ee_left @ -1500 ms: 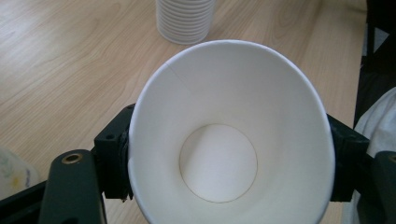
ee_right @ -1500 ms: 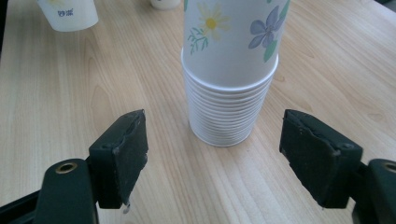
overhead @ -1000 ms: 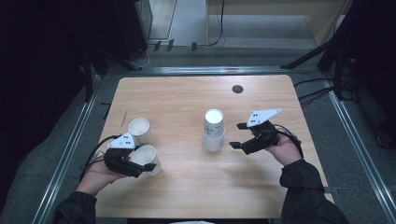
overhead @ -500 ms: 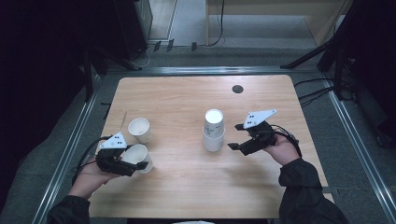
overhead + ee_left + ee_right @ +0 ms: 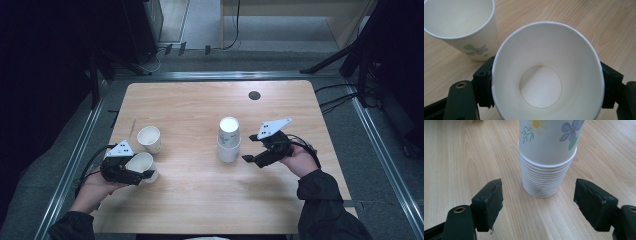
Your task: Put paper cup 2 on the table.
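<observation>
The left gripper (image 5: 142, 173) has a white paper cup (image 5: 546, 75) between its jaws, which have just been opening; the pads sit at the cup's walls, and the cup is empty. Just beside it stands a flowered paper cup (image 5: 461, 27), its rim cut off. The right gripper (image 5: 539, 205) gapes empty before the upside-down cup stack (image 5: 546, 157) on the wooden table (image 5: 200, 200).

A light wooden table (image 5: 200, 200) is standing on a grey floor (image 5: 390, 150), with metal rails (image 5: 70, 165) running along its sides. A small dark round spot (image 5: 254, 95) is sitting near the table's far edge. Black cables (image 5: 335, 97) are lying on the floor beside the table's right side, and dark stands (image 5: 345, 55) are rising behind them.
</observation>
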`<state>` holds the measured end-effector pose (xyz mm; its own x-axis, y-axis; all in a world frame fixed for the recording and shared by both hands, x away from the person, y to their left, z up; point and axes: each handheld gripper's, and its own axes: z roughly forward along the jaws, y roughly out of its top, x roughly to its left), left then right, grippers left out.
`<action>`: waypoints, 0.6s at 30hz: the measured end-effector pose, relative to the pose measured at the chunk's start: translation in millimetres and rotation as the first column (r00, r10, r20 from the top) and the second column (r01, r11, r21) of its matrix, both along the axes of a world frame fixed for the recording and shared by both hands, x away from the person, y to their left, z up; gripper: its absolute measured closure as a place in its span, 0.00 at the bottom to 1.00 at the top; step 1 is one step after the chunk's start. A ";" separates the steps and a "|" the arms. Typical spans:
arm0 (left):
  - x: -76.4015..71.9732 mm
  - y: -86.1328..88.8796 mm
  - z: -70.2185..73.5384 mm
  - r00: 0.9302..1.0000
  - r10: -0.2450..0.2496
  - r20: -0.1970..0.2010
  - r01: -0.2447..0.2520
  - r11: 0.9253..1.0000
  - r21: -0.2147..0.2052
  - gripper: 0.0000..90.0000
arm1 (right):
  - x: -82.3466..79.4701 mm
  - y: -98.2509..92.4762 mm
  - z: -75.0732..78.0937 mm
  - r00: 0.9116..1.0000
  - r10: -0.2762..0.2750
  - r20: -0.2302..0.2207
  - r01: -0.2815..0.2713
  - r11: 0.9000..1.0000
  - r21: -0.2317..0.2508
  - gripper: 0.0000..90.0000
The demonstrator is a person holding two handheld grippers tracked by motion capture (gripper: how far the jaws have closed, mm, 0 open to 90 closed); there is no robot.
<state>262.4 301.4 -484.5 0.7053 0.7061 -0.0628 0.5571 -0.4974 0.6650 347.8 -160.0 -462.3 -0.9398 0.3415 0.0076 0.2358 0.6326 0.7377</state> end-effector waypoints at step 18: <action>4.0 -3.8 -11.3 1.000 0.003 -0.029 -0.001 0.998 0.066 0.23 | 0.5 0.7 -1.5 1.000 0.005 -0.001 -0.005 1.000 -0.015 0.27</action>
